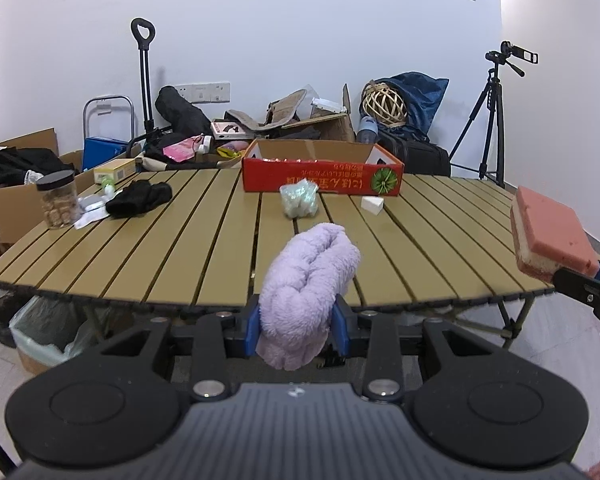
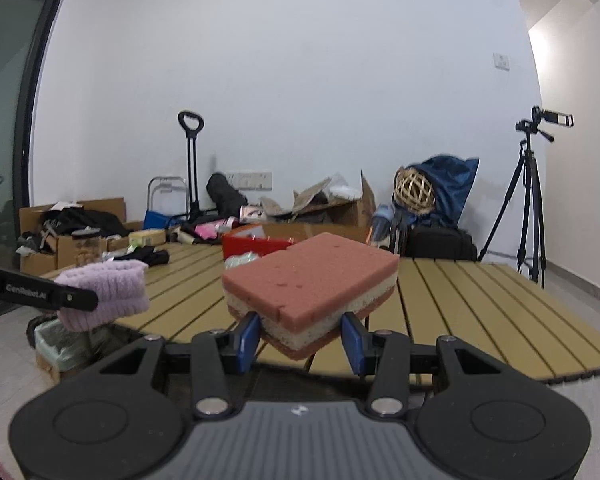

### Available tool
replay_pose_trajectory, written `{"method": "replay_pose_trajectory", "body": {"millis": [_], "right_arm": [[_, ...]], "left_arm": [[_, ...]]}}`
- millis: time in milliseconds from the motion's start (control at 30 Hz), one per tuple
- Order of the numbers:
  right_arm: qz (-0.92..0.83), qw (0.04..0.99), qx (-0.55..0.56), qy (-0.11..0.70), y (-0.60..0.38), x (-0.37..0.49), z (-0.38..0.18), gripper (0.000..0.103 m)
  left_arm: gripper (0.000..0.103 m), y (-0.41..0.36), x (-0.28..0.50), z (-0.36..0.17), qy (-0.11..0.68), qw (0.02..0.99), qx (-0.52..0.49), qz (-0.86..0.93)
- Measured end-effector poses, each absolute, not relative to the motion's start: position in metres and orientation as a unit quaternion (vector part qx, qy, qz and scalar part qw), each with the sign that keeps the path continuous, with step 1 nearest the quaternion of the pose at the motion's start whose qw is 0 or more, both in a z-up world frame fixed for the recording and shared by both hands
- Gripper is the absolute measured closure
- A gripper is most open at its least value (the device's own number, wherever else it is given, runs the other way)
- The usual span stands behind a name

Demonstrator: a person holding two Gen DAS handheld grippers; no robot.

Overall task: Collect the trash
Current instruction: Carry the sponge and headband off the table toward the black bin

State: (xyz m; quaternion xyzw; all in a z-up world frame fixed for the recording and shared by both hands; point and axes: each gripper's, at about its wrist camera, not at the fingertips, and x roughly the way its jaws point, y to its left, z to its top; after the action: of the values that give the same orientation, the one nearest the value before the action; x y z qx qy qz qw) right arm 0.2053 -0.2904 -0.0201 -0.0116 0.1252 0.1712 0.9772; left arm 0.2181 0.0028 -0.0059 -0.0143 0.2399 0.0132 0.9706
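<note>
My left gripper [image 1: 298, 330] is shut on a fluffy lilac cloth [image 1: 310, 280], held off the near edge of the slatted table [image 1: 420, 248]. The same lilac cloth [image 2: 108, 294] and left gripper finger [image 2: 48, 292] show at the left of the right wrist view. My right gripper [image 2: 300, 340] is shut on a pink and cream layered sponge [image 2: 312, 292], also before the table's near edge; that sponge [image 1: 552, 236] appears at the right of the left wrist view. On the table lie a crumpled clear wrapper [image 1: 300, 198], a small white wedge [image 1: 372, 203] and a black cloth [image 1: 140, 196].
A red cardboard box [image 1: 320, 172] stands at the table's far side. A jar with a black lid [image 1: 58, 200] is at the left edge. A lined bin [image 1: 48, 328] sits under the table's left corner. Boxes and bags crowd the wall; a tripod [image 1: 492, 120] stands right.
</note>
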Motion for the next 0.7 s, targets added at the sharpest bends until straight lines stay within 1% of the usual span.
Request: {"method": "replay_pose_trajectory", "body": {"millis": [367,700], "right_arm": [[0.177,0.965,-0.037,0.191,-0.283,0.151,-0.038,0.060],[0.176,0.956,-0.049,0.231,-0.274,0.117,-0.050,0.060]], "left_arm": [[0.068,0.016,0.152,-0.035,0.274,0.961,-0.024,0.000],[0.068,0.028,0.116,-0.049,0.288,0.957,-0.031,-0.001]]}}
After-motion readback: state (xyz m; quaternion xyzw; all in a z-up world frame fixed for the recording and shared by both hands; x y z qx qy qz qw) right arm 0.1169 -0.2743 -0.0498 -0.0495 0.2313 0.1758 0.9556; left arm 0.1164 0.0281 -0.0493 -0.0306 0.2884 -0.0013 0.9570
